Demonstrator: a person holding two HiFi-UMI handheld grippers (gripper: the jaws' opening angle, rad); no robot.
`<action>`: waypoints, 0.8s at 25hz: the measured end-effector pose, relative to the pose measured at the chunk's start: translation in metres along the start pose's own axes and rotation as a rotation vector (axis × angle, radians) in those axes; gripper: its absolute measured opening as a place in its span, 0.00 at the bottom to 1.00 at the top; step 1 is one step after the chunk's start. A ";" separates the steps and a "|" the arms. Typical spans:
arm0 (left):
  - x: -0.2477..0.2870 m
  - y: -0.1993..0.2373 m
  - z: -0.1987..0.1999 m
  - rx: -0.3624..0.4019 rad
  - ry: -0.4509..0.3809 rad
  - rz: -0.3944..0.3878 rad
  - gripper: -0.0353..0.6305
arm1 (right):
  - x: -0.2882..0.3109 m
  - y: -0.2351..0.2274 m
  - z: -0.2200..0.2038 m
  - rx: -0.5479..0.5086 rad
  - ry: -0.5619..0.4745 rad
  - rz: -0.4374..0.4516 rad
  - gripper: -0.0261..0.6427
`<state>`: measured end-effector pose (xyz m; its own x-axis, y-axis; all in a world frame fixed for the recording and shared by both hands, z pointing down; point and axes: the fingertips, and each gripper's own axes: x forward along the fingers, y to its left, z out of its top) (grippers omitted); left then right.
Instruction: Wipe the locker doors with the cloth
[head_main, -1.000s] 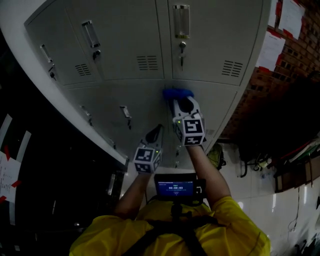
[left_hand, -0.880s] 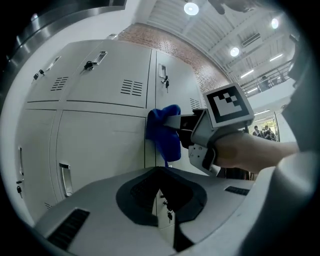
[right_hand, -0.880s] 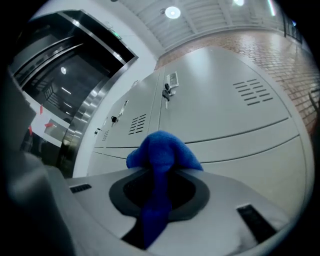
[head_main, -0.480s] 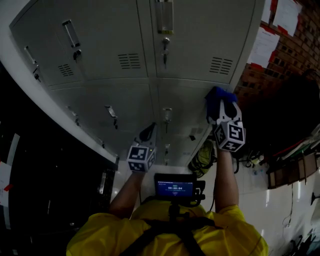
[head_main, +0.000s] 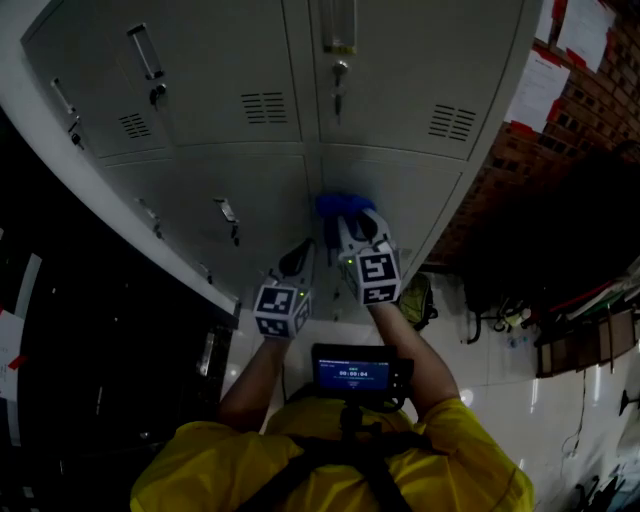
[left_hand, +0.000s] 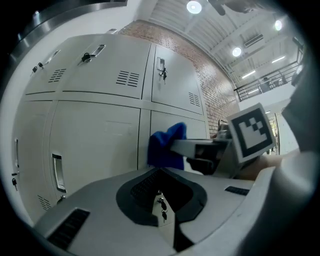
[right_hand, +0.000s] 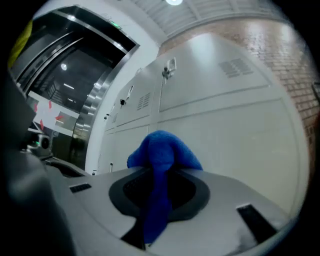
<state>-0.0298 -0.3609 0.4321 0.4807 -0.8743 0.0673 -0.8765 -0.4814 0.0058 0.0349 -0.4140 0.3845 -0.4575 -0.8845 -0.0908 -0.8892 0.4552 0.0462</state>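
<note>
Cloth (right_hand: 159, 160), a blue one, is clamped between the closed jaws of the right gripper (head_main: 355, 228). Its bunched head bulges out past the fingertips and a narrow tail trails back down through the gap between them. That bulge points straight ahead at the locker face. In the head view it sits against the lower-row door (head_main: 405, 205), close to that door's left edge, just right of the seam that divides it from the neighbouring lower door (head_main: 190, 195). Whether it presses firmly or only brushes the metal cannot be told. Most of the door's width lies off to the right of the cloth, toward the brick wall (head_main: 590, 100), so a sideways stroke that way looks like the natural next pass. The right gripper is the only one placed to make it. The left gripper (head_main: 303, 260) hangs just beside it on the left, slightly lower and back from the door, its jaws shut together on nothing. Above are the upper-row doors (head_main: 410, 60) with their vents, one with a key (head_main: 338, 75) in its lock.
</note>
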 end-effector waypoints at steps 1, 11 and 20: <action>-0.002 0.001 -0.001 -0.001 0.003 0.004 0.06 | 0.012 0.006 -0.005 0.012 0.005 0.007 0.14; -0.003 -0.001 -0.003 -0.011 0.006 0.004 0.06 | -0.068 -0.131 -0.007 0.043 -0.027 -0.311 0.14; 0.008 -0.015 -0.013 -0.027 -0.014 -0.001 0.06 | -0.086 -0.136 -0.012 0.055 -0.030 -0.314 0.14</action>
<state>-0.0135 -0.3596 0.4458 0.4813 -0.8749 0.0533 -0.8765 -0.4803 0.0324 0.1952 -0.4011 0.3975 -0.1602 -0.9795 -0.1218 -0.9852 0.1664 -0.0422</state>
